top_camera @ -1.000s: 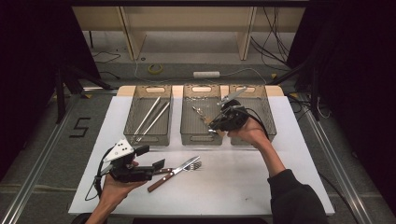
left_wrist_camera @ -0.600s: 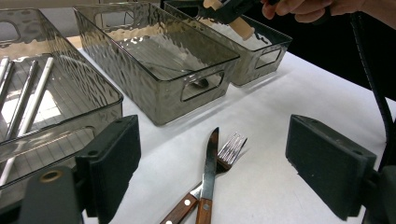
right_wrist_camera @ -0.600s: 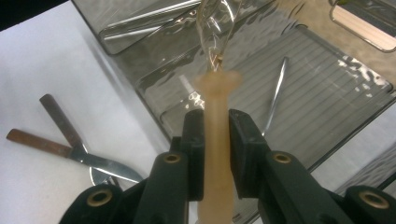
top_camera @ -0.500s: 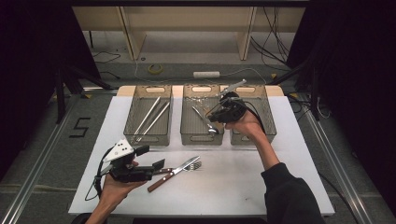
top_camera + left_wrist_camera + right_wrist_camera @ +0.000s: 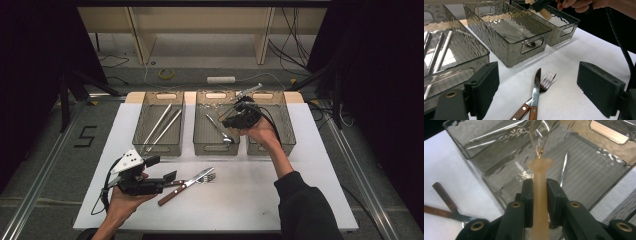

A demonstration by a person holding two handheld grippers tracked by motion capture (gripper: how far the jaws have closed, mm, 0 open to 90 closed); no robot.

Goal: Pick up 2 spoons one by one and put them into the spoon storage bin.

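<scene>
Three grey see-through bins stand in a row at the far side of the white table (image 5: pixel 310 200). The left bin (image 5: pixel 141 125) holds two long metal pieces. The middle bin (image 5: pixel 200 131) holds one utensil, apparently a spoon. The right bin (image 5: pixel 286 131) holds one slim metal item, seen in the right gripper view; I cannot tell what it is.

On the table, near its front edge, lie one knife (image 5: pixel 535 93) and one fork (image 5: pixel 544 83), both wooden-handled, crossed and touching.

The right gripper (image 5: pixel 240 116) is held above the gap between the middle and right bins. Its jaws are clamped on one light-handled utensil (image 5: pixel 540 195), gripped at the handle; the metal end points away over a bin and is too blurred to identify.

The left gripper (image 5: pixel 167 176) rests low over the table, just left of the knife and fork. Its jaws stand wide apart with nothing between the pads.
</scene>
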